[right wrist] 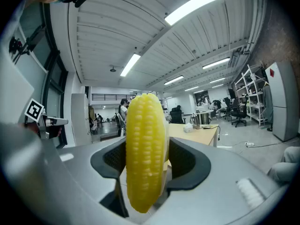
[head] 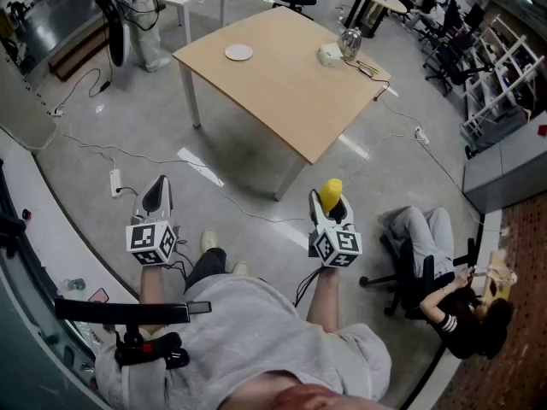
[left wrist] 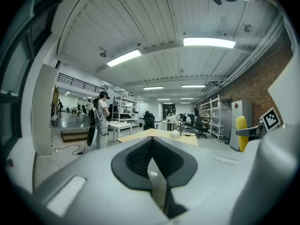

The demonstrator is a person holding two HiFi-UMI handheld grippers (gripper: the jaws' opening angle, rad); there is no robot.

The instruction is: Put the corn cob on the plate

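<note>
Knobbly yellow corn cob (right wrist: 144,139) upright in right gripper (right wrist: 151,162), round white plate (head: 238,52)

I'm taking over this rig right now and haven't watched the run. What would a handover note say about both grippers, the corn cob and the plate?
Right gripper: shut on the corn cob, which stands upright between its jaws.
Left gripper: shut, nothing in it.
Plate: looks empty. It sits on the far part of the wooden table, well ahead of both grippers.
Done: the cob is in hand.
Left: walk up to the table, bring the cob over the plate, set it down and open the right jaws.
</note>
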